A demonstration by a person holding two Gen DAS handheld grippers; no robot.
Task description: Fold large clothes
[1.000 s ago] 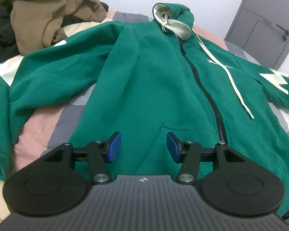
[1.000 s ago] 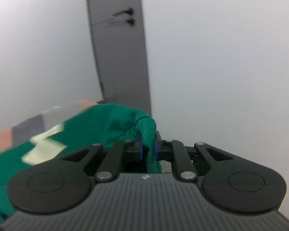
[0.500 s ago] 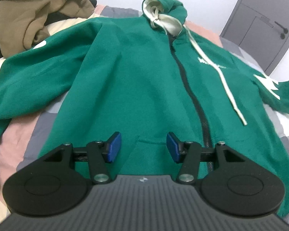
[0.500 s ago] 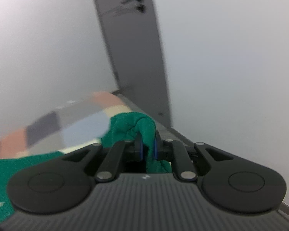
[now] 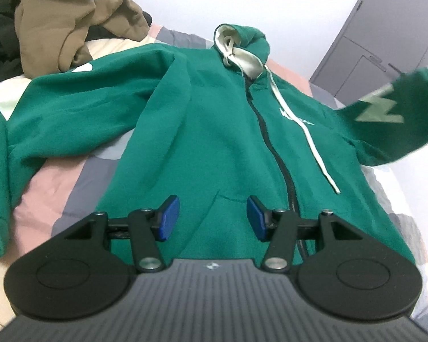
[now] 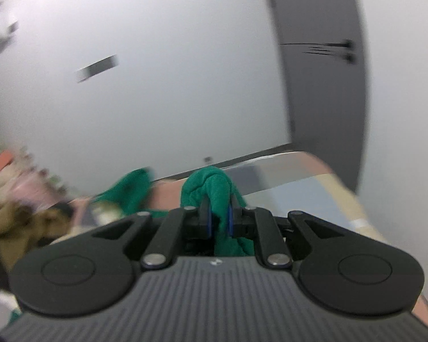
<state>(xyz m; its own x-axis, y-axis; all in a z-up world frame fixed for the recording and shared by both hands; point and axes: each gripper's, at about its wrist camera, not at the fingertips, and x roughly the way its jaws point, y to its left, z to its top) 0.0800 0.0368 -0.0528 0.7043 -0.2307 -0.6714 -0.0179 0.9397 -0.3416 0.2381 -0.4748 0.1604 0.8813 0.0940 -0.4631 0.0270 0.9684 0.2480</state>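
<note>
I see the green hoodie [image 5: 214,131] as soft, matt fleece with a slightly fuzzy nap, its drawstring [image 5: 305,125] a flat woven cream cord and its zipper [image 5: 274,148] dark. My left gripper [image 5: 212,218] is matt black plastic with smooth blue pads [image 5: 168,218] and shiny metal pins. The bedcover [image 5: 57,188] looks like smooth printed cotton; the tan garment [image 5: 57,22] is matt, crumpled cloth.

A grey door [image 5: 385,42] stands beyond the patchwork bedspread [image 5: 60,191].

Left tongs [image 5: 213,218] agape and tilted downward; right tongs [image 6: 219,222] clamped tight.
</note>
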